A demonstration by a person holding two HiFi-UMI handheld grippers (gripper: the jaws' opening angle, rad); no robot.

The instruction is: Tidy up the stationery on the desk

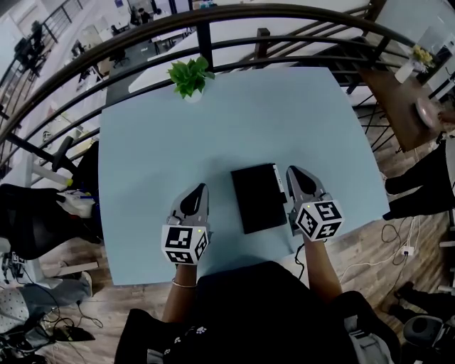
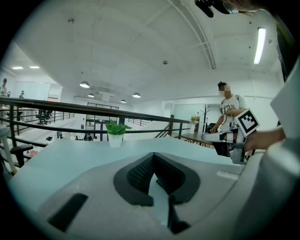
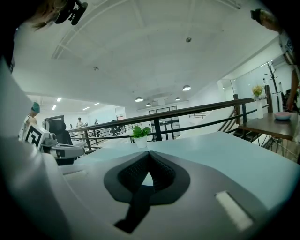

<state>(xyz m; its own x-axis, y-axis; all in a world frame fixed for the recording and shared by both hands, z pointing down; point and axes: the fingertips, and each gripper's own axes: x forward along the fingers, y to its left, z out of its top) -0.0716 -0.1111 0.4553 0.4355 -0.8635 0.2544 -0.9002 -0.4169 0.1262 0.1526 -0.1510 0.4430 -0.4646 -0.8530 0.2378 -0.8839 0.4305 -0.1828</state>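
A black book (image 1: 259,197) lies flat on the blue counter (image 1: 142,142), close to the near edge. It is right in front of the person, between the two grippers. A thin white strip shows along its right side.

The left gripper (image 1: 201,190) is on the left of the book, with a bit of bare counter between them. Its fingers are pressed together and nothing is between them. The right gripper (image 1: 293,173) is just beside the book's right side. I cannot tell if it touches the book. Its fingers are pressed together too, with nothing in them. Both grippers point away from the person, the same way the book's long sides run.

A small green plant (image 1: 190,75) in a white pot stands far past the book, at the far edge of the counter. Behind the plant runs a dark rail (image 1: 284,14).

Off to the right of the book, beyond the counter, is a brown wooden table (image 1: 391,99) with a plate (image 1: 429,112) on it. A person in dark clothes (image 1: 426,178) stands there, by the right edge of the counter. White cables (image 1: 398,242) lie on the wooden floor nearby. Far to the left of the book, off the counter, sits a black chair (image 1: 21,213).
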